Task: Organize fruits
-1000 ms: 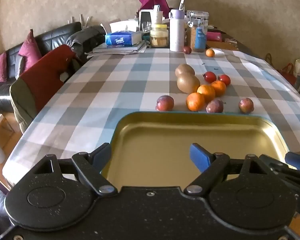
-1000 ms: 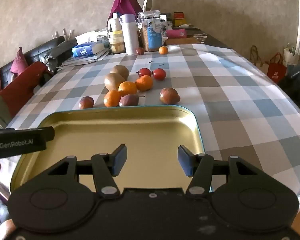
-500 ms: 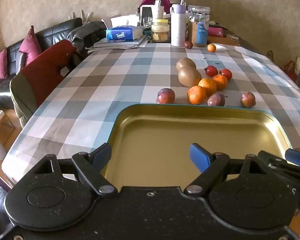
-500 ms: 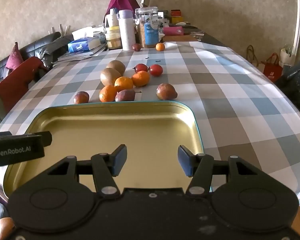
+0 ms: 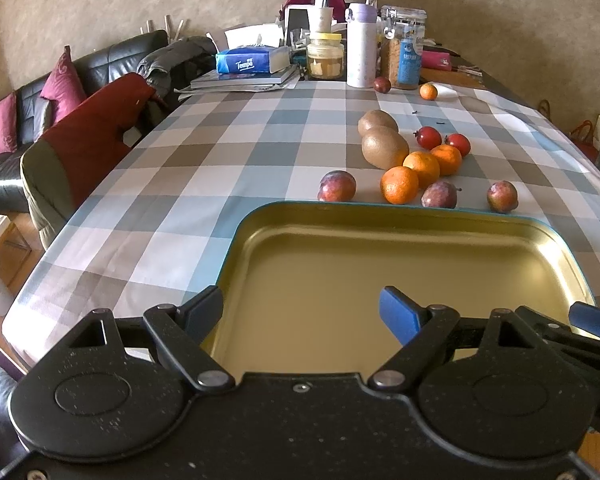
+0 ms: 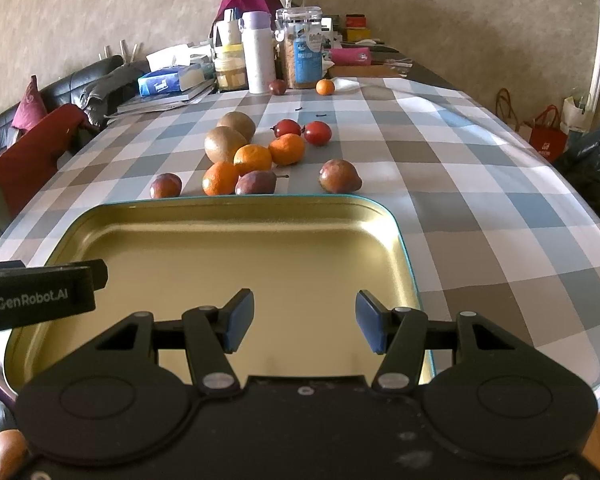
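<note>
A gold tray (image 5: 440,216) (image 6: 396,236) with a teal rim lies on the checked tablecloth in front of both grippers. Beyond its far edge lies a cluster of fruit: two brown kiwis (image 5: 384,148) (image 6: 225,144), three oranges (image 5: 399,185) (image 6: 220,178), two red tomatoes (image 5: 429,137) (image 6: 317,132) and purple plums (image 5: 337,186) (image 6: 165,185). A lone plum (image 5: 502,196) (image 6: 339,176) sits to the right. My left gripper (image 5: 302,309) hovers open over the tray's near left part. My right gripper (image 6: 305,321) hovers open over the near right part. Neither holds anything.
At the table's far end stand a white bottle (image 5: 361,46), jars (image 5: 403,48), a blue tissue pack (image 5: 252,61) on books, plus a small orange (image 5: 428,91) and a dark plum (image 5: 381,85). A red-draped chair (image 5: 88,148) and black sofa (image 5: 40,92) lie left. Bags (image 6: 546,138) stand right.
Both views have shifted slightly, so the tray and fruit sit a little higher in frame than a second ago. Both grippers stay open and the fruit has not moved.
</note>
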`<state>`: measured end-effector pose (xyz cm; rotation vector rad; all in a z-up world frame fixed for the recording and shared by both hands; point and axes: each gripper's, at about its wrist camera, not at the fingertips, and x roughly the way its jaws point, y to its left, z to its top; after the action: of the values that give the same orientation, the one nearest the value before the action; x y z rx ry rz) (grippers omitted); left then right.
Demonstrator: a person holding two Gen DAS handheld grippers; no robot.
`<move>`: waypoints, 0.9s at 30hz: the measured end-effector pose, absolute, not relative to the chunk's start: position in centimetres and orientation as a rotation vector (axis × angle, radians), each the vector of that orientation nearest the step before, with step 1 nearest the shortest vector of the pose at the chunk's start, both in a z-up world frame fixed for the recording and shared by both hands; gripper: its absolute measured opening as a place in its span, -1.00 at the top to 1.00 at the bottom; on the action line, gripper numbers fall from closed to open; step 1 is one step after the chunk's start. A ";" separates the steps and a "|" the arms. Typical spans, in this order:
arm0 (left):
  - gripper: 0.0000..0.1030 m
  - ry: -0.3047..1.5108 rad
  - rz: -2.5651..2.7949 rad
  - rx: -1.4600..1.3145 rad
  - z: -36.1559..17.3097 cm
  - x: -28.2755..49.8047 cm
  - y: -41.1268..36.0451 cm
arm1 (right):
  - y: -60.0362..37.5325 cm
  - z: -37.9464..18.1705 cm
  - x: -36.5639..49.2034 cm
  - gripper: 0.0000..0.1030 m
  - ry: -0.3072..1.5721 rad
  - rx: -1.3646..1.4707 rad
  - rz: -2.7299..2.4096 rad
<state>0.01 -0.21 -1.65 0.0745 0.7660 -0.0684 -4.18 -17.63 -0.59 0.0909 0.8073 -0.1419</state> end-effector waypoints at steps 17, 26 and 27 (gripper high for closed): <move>-0.69 0.776 -0.066 0.071 -1.8 0.0 0.0 | -17.3 -0.8 -4.1 -0.13 0.821 0.081 -0.132; -0.69 0.769 -0.062 0.079 -1.5 -0.2 0.1 | -16.7 -0.9 -4.1 -0.13 0.812 0.045 -0.154; -0.69 0.771 -0.059 0.081 -1.4 -0.2 0.1 | -16.6 -0.9 -4.1 -0.13 0.806 0.039 -0.159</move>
<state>-0.20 0.13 -1.45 0.0810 0.7711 -0.0590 -4.13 -16.63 -0.90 0.0386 0.8059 -0.1595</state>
